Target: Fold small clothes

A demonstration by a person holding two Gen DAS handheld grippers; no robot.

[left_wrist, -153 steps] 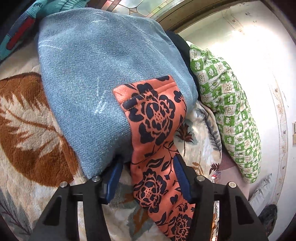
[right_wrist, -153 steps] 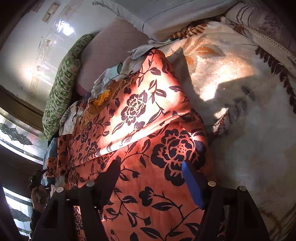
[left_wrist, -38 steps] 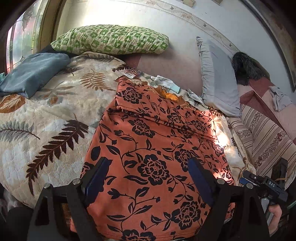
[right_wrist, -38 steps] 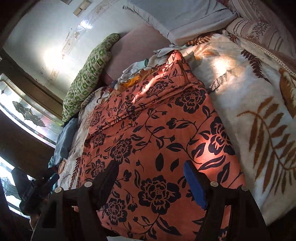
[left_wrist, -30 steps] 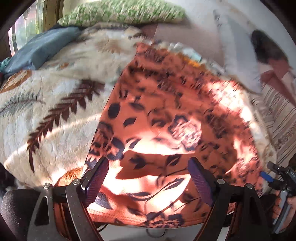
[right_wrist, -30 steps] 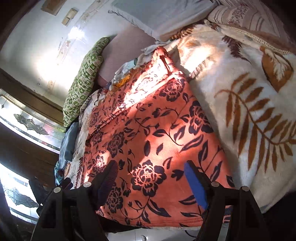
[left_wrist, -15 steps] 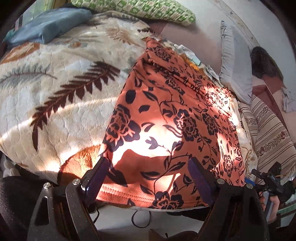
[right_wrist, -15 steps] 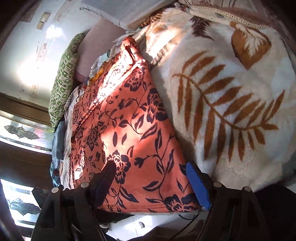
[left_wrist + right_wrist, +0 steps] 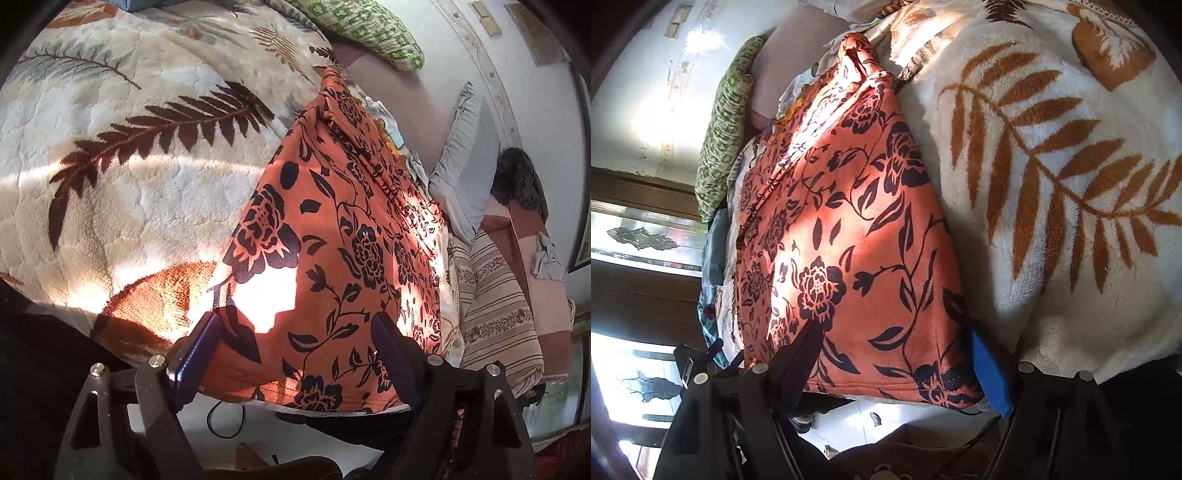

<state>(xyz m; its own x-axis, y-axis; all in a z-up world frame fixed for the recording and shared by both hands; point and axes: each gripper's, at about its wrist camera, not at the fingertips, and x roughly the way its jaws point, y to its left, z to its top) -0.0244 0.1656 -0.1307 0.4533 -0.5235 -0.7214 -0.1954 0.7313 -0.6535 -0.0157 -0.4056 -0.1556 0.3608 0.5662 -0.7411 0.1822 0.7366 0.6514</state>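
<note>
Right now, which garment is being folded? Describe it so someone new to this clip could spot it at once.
Find the bed covered by a cream fleece blanket printed with brown fern leaves. Spread lengthwise over it, from the near edge toward the green patterned pillow, lies the orange garment. Its black rose-and-vine print sets it apart from the pale bedding and the striped cushion beside it.

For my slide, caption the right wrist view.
Open right gripper straddles the near hem of an orange floral garment spread on a leaf-print blanket.
</note>
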